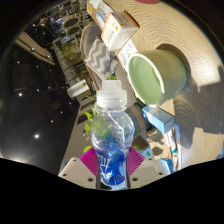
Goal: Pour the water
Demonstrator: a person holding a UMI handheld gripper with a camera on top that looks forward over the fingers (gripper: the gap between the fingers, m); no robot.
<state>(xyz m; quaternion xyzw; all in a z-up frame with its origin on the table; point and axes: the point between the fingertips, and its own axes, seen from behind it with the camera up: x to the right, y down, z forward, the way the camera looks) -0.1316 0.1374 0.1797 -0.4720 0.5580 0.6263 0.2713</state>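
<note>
Clear plastic water bottle (113, 140) is held between the fingers (92, 160), which press its blue-labelled lower body, cap end near the green cup (158, 76) on the counter (205, 60); mouth should be kept over the cup rim and tipped slowly.

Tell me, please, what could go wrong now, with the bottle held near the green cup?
1. The cap of the bottle looks to be on; if so, tilting further pours nothing.
2. The gripper appears to hold the bottle only at its lower part, so it may slip or swing when tilted.
3. The bottle's neck is beside the green cup, not over its opening; water could miss it and wet the table.
</note>
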